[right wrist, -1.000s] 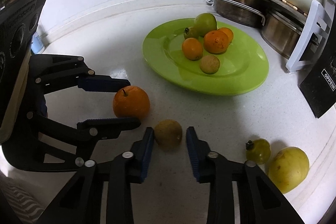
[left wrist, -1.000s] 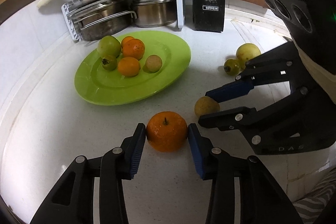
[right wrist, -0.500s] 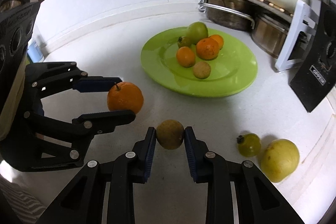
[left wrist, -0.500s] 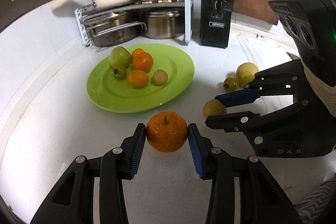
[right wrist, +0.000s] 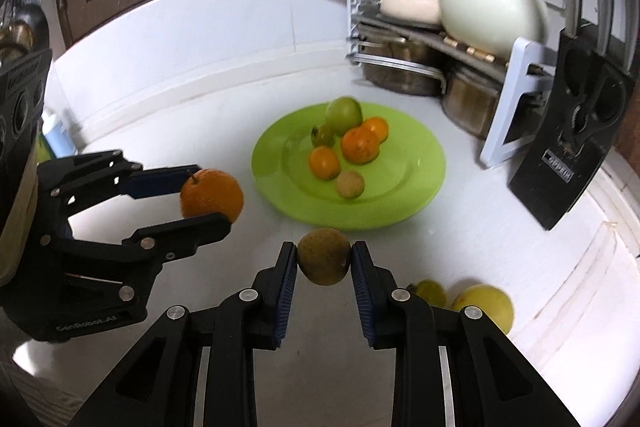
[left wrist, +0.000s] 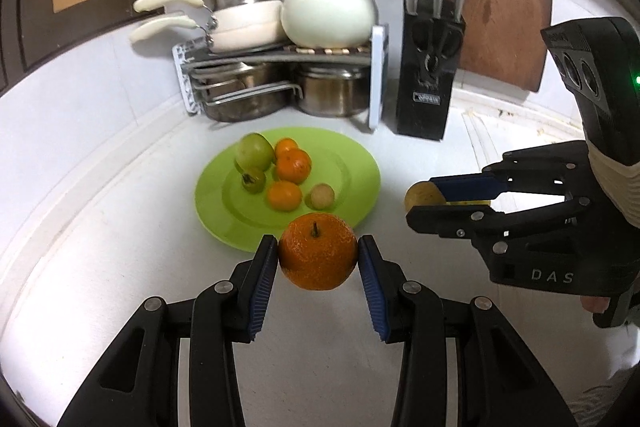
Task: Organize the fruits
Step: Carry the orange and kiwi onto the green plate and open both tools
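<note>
My left gripper (left wrist: 318, 253) is shut on a large orange (left wrist: 317, 251) and holds it in the air, just short of the green plate (left wrist: 352, 183). My right gripper (right wrist: 324, 261) is shut on a small brown round fruit (right wrist: 324, 261), also lifted, near the plate's front rim (right wrist: 400, 215). The plate holds several fruits: a green apple (left wrist: 254, 151), oranges and a small brown fruit. A yellow fruit (right wrist: 486, 305) and a small green fruit (right wrist: 430, 291) lie on the counter at the right. The right gripper with its fruit shows in the left wrist view (left wrist: 426, 201).
A pot rack (left wrist: 280, 79) with steel pots, pans and a white pot stands behind the plate. A black knife block (left wrist: 428, 83) and a wooden board (left wrist: 508, 7) stand at the back right. The white counter ends in a wall on the left.
Both grippers have risen off the counter with their fruits and moved toward the plate. The orange and the brown fruit, on the counter a second ago, now hang in the air.
</note>
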{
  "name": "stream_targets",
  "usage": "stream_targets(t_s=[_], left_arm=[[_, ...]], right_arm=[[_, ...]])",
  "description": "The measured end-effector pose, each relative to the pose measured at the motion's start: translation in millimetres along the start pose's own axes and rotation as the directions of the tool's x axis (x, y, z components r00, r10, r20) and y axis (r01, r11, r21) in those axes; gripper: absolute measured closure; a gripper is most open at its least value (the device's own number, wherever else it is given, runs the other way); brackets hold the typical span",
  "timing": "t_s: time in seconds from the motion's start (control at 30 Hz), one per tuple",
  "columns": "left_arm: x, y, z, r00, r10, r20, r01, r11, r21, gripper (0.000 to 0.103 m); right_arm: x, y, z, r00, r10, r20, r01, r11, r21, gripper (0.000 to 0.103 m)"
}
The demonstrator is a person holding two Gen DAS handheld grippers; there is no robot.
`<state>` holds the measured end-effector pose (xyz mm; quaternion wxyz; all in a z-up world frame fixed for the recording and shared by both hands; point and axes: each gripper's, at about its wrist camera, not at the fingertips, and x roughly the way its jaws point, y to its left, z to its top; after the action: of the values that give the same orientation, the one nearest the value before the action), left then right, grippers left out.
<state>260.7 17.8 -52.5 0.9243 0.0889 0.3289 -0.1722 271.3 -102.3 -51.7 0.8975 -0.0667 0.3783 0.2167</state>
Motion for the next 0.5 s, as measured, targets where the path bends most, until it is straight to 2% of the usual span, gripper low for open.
stream_targets(t_s=[0.5], left_arm=[[1, 27, 33, 0.995, 0.094, 0.044, -0.091, 0.993, -0.071, 0.062]], right_arm=[[-6, -15, 46, 0.994, -0.048, 0.100, 0.039, 0.995, 0.091, 0.074]])
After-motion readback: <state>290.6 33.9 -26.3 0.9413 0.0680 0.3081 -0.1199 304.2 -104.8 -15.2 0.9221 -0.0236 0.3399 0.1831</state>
